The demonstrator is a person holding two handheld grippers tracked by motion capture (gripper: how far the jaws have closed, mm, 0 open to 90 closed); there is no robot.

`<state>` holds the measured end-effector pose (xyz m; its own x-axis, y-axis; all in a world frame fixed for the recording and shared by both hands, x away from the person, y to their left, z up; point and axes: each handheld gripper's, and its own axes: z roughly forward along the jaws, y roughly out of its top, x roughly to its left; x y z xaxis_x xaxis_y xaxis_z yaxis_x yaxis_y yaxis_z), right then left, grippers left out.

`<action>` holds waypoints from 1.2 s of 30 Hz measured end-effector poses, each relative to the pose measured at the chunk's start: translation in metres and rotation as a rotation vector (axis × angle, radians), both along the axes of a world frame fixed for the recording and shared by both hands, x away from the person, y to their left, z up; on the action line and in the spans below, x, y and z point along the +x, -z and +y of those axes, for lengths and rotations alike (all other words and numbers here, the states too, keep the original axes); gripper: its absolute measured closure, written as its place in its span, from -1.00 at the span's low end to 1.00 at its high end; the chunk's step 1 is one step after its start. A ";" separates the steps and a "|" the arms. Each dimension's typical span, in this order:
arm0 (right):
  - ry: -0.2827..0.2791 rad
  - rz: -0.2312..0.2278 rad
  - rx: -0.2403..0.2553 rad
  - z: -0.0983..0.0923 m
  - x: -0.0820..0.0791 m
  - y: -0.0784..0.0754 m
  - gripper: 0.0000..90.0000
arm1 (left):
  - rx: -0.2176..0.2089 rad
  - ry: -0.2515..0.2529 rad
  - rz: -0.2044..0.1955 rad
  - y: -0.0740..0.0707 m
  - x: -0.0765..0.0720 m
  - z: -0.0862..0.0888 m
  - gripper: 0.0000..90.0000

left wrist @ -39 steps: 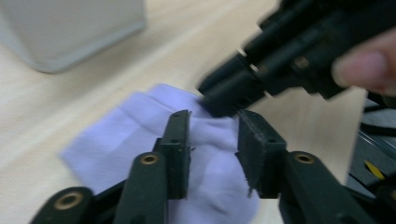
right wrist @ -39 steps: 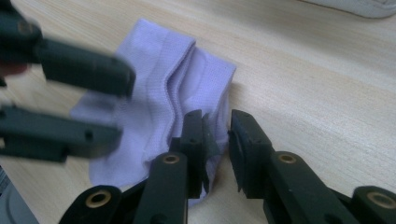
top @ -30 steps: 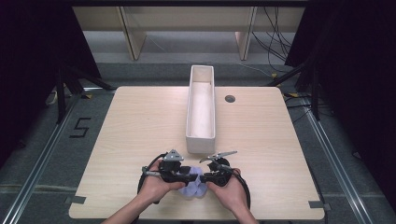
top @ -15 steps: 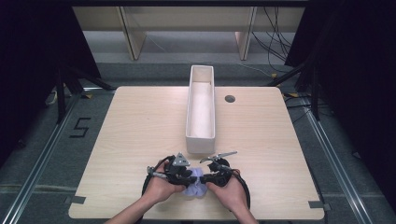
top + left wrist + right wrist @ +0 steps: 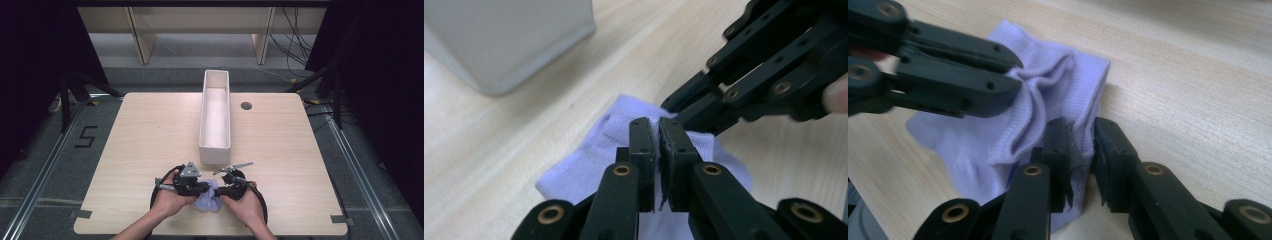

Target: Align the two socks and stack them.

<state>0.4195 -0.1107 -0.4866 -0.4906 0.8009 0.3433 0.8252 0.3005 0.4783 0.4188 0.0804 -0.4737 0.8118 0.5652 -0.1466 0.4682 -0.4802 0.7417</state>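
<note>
While both grippers pinch the sock [image 5: 207, 199] at the table's [image 5: 130, 150] 6 o'clock edge, it bunches between them, likely to fold or open the cuff. The left gripper [image 5: 658, 131] has just been closing and now clamps the ribbed hem; the right gripper [image 5: 1079, 134] bites a fold of the same cloth. A white bin [image 5: 216, 116] stands at 12 o'clock, apart; nothing blocks the way.
</note>
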 end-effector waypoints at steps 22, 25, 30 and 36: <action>0.039 -0.030 0.021 -0.029 -0.004 -0.012 0.69 | -0.065 -0.009 0.015 0.001 0.003 -0.002 0.86; 0.030 -0.013 0.011 -0.026 -0.005 -0.003 0.70 | -0.078 -0.009 0.032 0.003 0.004 -0.004 0.86; 0.031 -0.015 0.004 -0.024 -0.005 -0.001 0.70 | -0.082 -0.008 0.035 0.009 0.005 -0.009 0.85; 0.036 -0.009 0.009 -0.024 -0.006 -0.002 0.67 | -0.059 -0.010 0.033 0.018 0.005 -0.012 0.81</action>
